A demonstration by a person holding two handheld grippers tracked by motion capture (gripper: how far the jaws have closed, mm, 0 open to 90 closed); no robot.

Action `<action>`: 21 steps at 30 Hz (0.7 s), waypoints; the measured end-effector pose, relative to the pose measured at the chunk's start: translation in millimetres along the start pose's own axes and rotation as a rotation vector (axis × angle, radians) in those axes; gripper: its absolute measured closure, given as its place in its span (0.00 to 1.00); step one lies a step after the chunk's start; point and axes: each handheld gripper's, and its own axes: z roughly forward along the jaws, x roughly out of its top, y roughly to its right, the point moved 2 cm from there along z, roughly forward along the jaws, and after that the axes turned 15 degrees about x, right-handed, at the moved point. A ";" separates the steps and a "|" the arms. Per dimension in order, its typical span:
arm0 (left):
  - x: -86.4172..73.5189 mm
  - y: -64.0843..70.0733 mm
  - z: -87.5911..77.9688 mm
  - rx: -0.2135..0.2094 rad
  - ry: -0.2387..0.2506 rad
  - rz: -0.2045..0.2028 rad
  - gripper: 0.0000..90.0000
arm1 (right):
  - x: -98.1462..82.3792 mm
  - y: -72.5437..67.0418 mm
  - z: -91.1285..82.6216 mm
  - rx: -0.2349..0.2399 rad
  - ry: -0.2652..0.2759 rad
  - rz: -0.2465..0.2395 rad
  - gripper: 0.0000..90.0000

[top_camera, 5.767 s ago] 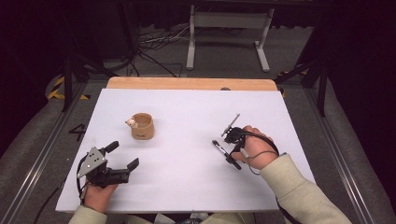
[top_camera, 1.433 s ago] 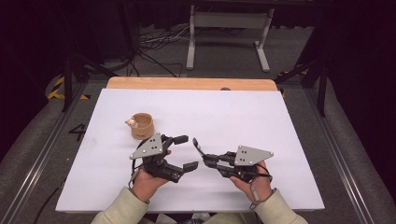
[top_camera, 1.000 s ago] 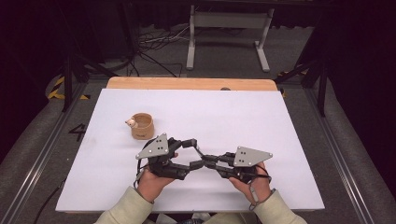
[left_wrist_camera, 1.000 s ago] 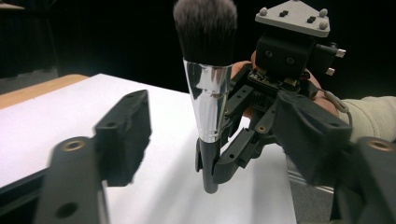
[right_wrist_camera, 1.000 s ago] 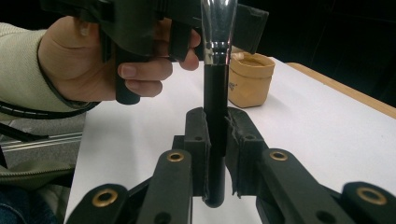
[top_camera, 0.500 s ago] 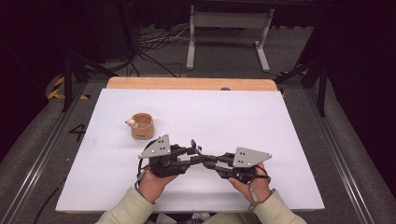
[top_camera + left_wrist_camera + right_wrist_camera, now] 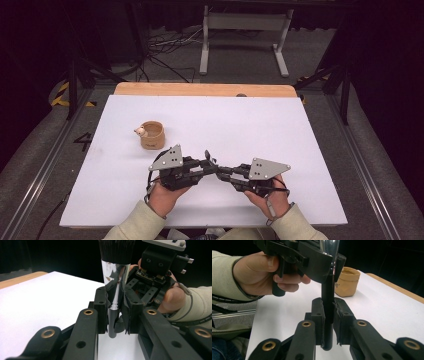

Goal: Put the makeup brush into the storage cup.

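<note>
While both hands rest low over the near middle of the white table [image 7: 280,125], what matters is how the brush [image 7: 209,156] lies between the two tools. Farthest left stands a small tan cup [image 7: 151,135], upright, well apart from everything else and behind the left hand [image 7: 162,195].

Next come the left tongs [image 7: 211,163], pointing right and a little away from the person. Their jaws have just been closing with the brush between them, and in the left gripper view the left tongs [image 7: 115,305] now sit narrow, pads pressed on the brush [image 7: 116,275] where its silver collar tapers into the black handle. The bristles rise past the jaws.

From above, the brush's long axis runs from its bristle end, up and to the left, down toward the right, crossing both sets of jaws rather than lying along them.

To the right, the right tongs [image 7: 225,173] point left, nose to nose with the others. In the right gripper view the right tongs [image 7: 328,312] are clamped narrow on the brush [image 7: 327,290], low on the handle near its butt end, just below the other grip.

So the brush is held twice, and the two grips nearly touch. I judge this a hand-over. The left hand is nearer the cup, so the right grip would have to let go first.
</note>
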 end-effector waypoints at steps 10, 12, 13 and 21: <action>5.3 -0.4 -5.8 0.020 0.001 0.009 0.85 | 0.5 0.7 0.5 -0.017 0.013 0.010 0.68; 7.3 -1.6 -8.0 0.027 0.006 0.018 0.85 | 1.1 1.5 0.2 -0.027 0.020 0.015 0.58; 7.9 -2.0 -8.8 0.033 0.008 0.017 0.85 | 1.3 2.0 -0.4 -0.030 0.031 0.025 0.53; 11.1 -8.4 -16.9 0.075 -0.002 0.030 0.85 | 5.9 5.1 -20.0 -0.103 0.060 0.036 0.42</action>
